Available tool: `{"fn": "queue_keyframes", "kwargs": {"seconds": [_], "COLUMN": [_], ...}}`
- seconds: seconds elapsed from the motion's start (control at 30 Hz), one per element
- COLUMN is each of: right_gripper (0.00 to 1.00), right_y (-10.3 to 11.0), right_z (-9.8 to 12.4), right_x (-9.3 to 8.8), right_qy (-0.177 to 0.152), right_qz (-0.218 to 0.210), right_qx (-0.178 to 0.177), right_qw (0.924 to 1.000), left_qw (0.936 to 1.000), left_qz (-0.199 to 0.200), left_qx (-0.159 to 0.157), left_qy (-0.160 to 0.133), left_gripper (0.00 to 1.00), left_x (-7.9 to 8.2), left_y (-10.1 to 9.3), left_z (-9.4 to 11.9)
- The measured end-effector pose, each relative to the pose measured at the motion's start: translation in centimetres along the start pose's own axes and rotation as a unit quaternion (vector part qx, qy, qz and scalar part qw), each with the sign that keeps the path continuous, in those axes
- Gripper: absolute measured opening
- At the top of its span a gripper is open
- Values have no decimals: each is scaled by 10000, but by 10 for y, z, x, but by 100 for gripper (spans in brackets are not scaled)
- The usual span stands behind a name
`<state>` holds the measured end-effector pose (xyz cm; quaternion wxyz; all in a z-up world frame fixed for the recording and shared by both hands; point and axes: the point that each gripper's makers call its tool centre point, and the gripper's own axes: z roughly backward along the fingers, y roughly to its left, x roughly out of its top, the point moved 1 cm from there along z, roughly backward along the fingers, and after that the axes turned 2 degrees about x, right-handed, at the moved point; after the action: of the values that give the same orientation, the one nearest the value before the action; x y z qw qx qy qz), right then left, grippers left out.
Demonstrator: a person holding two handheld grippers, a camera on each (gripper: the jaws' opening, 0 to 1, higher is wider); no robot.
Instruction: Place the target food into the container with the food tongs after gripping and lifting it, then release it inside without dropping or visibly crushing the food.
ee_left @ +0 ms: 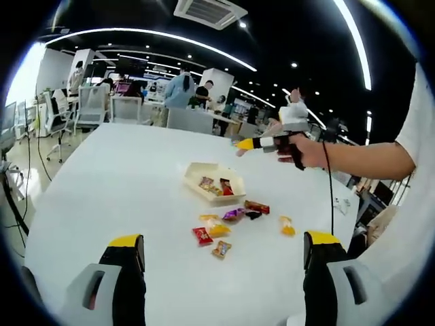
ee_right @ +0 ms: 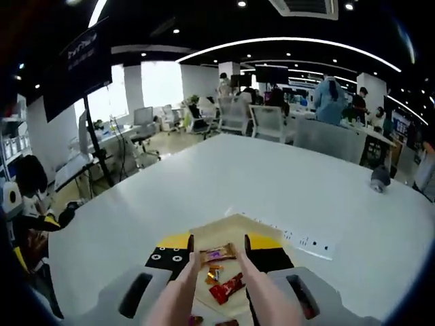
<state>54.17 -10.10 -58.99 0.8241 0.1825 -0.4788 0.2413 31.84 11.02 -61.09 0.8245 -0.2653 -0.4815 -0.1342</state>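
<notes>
A cream container (ee_left: pixel 196 170) sits mid-table with a few wrapped candies inside. Loose candies lie in front of it: a red one (ee_left: pixel 202 235), a purple one (ee_left: pixel 233 214), a yellow one (ee_left: pixel 287 225) and others. My left gripper (ee_left: pixel 223 239) is low over the table's near side, open and empty. A hand holds my right gripper (ee_left: pixel 262 143) in the air beyond the container. In the right gripper view, my right gripper (ee_right: pixel 219 246) is shut on pink food tongs (ee_right: pixel 183 288). The tongs' tips pinch an orange-wrapped candy (ee_right: pixel 219 255) above the container (ee_right: pixel 234 224), over a red candy (ee_right: pixel 228 288).
A white power strip (ee_right: pixel 306 243) lies on the table just past the container, and a small grey object (ee_right: pixel 379 178) sits far right. The person's forearm (ee_left: pixel 367 157) reaches in from the right. Office chairs (ee_left: pixel 92 109), desks and people stand beyond the table's far edge.
</notes>
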Motion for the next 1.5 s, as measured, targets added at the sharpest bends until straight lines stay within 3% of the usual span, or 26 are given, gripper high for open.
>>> {"fn": "queue_keyframes", "kwargs": {"seconds": [0.13, 0.27, 0.5, 0.8, 0.97, 1.23, 1.5], "right_gripper": [29, 29, 28, 28, 28, 28, 28], "right_y": [2, 14, 18, 21, 20, 17, 17], "right_z": [9, 23, 51, 90, 104, 127, 144], "right_x": [-4, -11, -21, -43, -57, -82, -105], "right_qy": [6, -12, -58, -112, -112, -251, -234], "right_qz": [-76, -265, -351, -594, -589, -598, -473], "right_qx": [-26, 108, 36, 53, 169, 258, 335], "right_qw": [10000, 9996, 9994, 9982, 9981, 9976, 9980], "left_qw": [9998, 9993, 9978, 9948, 9972, 9969, 9971], "left_qz": [-125, -158, -283, -631, -560, -676, -668], "left_qx": [-173, -344, -592, -777, -471, -368, -268], "left_qy": [-66, -19, 21, 185, 118, 149, 267], "left_gripper": [93, 94, 95, 96, 100, 99, 99], "left_x": [3, 1, 5, 10, 18, 16, -2], "left_y": [-5, -9, -16, -44, -57, -86, -106], "left_z": [0, -2, -11, -24, -31, -40, -43]}}
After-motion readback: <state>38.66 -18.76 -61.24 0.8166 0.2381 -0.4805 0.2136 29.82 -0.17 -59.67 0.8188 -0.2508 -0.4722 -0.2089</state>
